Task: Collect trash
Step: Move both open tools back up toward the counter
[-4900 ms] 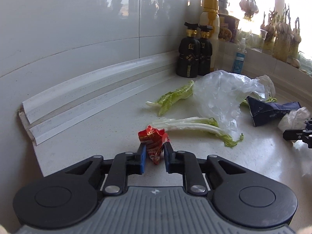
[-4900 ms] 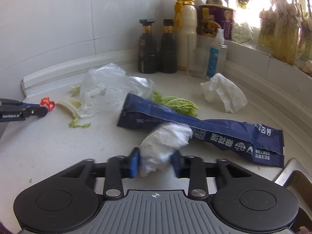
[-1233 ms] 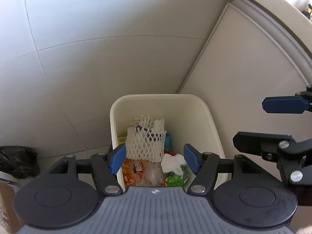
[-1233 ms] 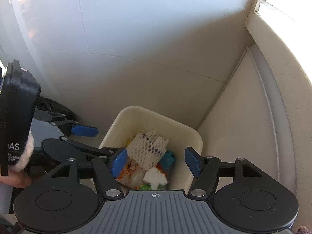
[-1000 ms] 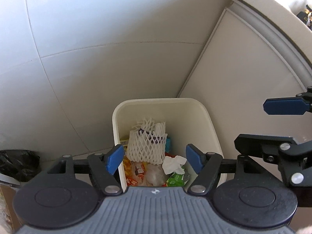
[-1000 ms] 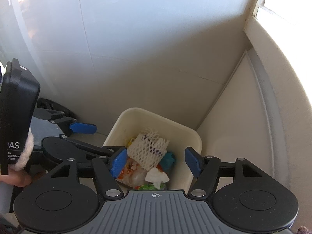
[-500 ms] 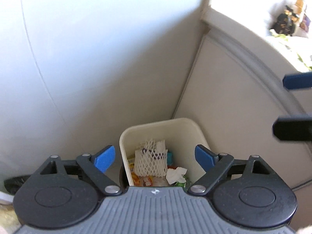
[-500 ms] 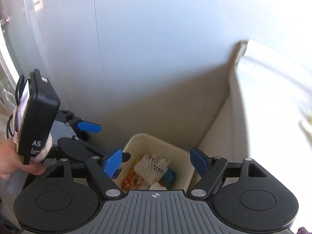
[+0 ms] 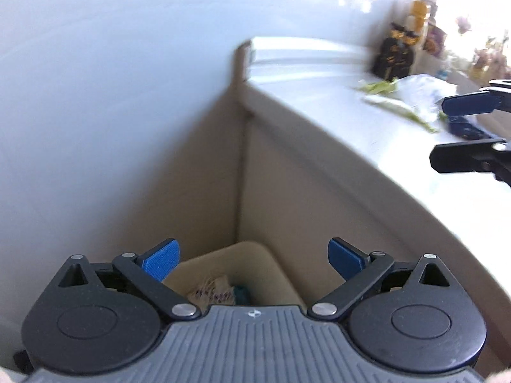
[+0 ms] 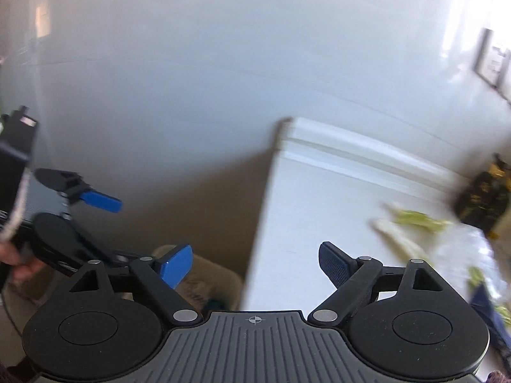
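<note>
My left gripper (image 9: pixel 254 260) is open and empty above the cream trash bin (image 9: pixel 274 271) on the floor, where a white foam net (image 9: pixel 210 290) shows inside. My right gripper (image 10: pixel 255 263) is open and empty over the counter's left edge; it also shows in the left wrist view (image 9: pixel 463 131). The bin also shows in the right wrist view (image 10: pixel 220 277). On the white counter (image 9: pixel 367 127) lie cabbage leaves (image 9: pixel 399 108), a clear plastic bag (image 9: pixel 421 89) and a dark blue wrapper (image 9: pixel 463 129). The leaves (image 10: pixel 415 220) and the bag (image 10: pixel 463 249) show blurred in the right wrist view.
Dark sauce bottles (image 9: pixel 396 54) and a yellow-capped bottle (image 9: pixel 418 16) stand at the counter's back by the tiled wall (image 9: pixel 111 79). The beige cabinet side (image 9: pixel 287 191) drops from the counter edge to the bin. The left gripper (image 10: pixel 89 204) shows at the left in the right wrist view.
Both grippers have risen from over the bin and tilted up toward the counter. The bin has sunk to the bottom of both views. Both stay open and empty.
</note>
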Available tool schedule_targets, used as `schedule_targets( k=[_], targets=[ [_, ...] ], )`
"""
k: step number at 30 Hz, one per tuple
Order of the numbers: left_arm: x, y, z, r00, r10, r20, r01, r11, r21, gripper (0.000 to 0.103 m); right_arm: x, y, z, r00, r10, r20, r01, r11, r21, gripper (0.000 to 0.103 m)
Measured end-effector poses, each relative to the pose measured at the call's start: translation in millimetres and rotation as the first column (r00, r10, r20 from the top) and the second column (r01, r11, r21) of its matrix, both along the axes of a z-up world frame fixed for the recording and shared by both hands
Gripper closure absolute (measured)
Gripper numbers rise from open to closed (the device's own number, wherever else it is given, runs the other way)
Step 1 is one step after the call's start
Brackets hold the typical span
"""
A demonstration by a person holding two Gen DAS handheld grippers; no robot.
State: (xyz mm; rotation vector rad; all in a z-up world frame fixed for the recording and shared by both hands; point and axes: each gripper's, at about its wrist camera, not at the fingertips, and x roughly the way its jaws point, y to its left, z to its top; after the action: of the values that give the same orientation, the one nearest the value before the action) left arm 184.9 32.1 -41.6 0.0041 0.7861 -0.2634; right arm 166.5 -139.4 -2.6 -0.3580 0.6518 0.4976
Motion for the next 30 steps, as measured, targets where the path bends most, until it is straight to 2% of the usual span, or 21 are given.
schedule_targets(
  k=[8, 16, 23, 30],
  targets=[
    [12, -37, 24, 0.996, -0.069, 0.059, 0.070, 0.997, -0.020, 0.003, 15, -91, 13, 0.988, -0.154, 0.028, 0.153, 0.988, 0.026, 0.014],
    [40, -91, 38, 0.986, -0.136, 0.094, 0.140, 0.990, -0.032, 0.002, 29, -183, 19, 0.948, -0.316, 0.035, 0.314, 0.948, 0.048, 0.013],
    [65, -140, 52, 0.969, -0.211, 0.125, 0.219, 0.974, -0.054, 0.002, 63, -259, 16, 0.885, -0.465, 0.020, 0.464, 0.885, 0.046, 0.010],
    [92, -197, 56, 0.944, -0.277, 0.180, 0.289, 0.956, -0.046, 0.002, 105, -329, 0, 0.798, -0.598, -0.065, 0.602, 0.792, 0.102, 0.010]
  ],
)
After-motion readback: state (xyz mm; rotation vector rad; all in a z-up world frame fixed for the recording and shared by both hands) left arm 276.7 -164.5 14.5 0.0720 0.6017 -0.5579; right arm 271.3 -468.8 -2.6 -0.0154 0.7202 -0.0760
